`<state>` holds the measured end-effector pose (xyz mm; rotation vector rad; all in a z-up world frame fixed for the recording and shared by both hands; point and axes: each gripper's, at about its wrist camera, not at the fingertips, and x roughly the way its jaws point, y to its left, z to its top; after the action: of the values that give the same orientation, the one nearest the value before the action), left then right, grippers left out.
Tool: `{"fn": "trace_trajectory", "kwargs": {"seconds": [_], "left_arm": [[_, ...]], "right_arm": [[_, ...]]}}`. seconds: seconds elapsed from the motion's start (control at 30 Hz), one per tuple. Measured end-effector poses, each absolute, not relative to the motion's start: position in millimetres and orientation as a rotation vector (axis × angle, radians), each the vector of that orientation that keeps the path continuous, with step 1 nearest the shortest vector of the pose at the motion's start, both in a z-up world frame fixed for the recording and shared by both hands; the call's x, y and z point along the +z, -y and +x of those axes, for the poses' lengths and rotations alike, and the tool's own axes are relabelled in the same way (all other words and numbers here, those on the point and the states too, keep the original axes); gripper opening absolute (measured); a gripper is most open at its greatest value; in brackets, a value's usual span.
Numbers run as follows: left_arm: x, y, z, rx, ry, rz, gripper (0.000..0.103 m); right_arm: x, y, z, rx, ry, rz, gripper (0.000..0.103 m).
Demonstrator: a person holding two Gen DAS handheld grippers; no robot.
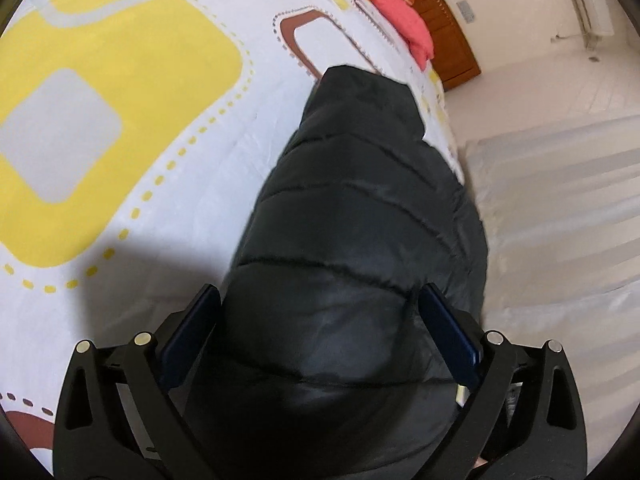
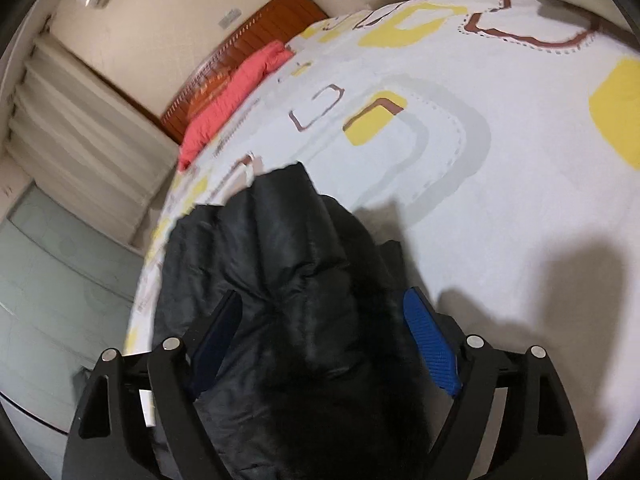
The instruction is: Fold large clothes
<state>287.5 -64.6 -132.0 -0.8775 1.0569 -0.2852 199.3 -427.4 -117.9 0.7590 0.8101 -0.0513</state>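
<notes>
On the bed [image 1: 120,184], a black jacket [image 1: 352,240] lies folded.
Left gripper [image 1: 320,300] and right gripper [image 2: 324,304] straddle it, jaws spread, not pinching.

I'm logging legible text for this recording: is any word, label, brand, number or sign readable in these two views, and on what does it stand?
None can be read.
Small wall plate: any marking too small and blurred to read.
White tag on the left hand-held gripper: no legible print.
Black puffer jacket: no label or brand visible.
Patterned bedsheet: shapes only, no words.
</notes>
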Motion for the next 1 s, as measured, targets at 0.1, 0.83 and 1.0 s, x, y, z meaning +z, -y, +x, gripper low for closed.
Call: {"fn": "trace_trajectory", "kwargs": {"seconds": [0.1, 0.83, 1.0], "left_arm": [[-139, 72, 293, -0.304, -1.088, -0.841, 0.101], [-122, 81, 288, -0.366, -1.045, -0.714, 0.083], [-102, 55, 290, -0.351, -0.994, -0.689, 0.082]], "right_arm": [[-137, 433, 207, -0.022, -0.863, 0.815, 0.083], [-154, 423, 195, 0.165, -0.765, 0.994, 0.042], [-141, 400, 208, 0.209, -0.740, 1.002, 0.041]]}}
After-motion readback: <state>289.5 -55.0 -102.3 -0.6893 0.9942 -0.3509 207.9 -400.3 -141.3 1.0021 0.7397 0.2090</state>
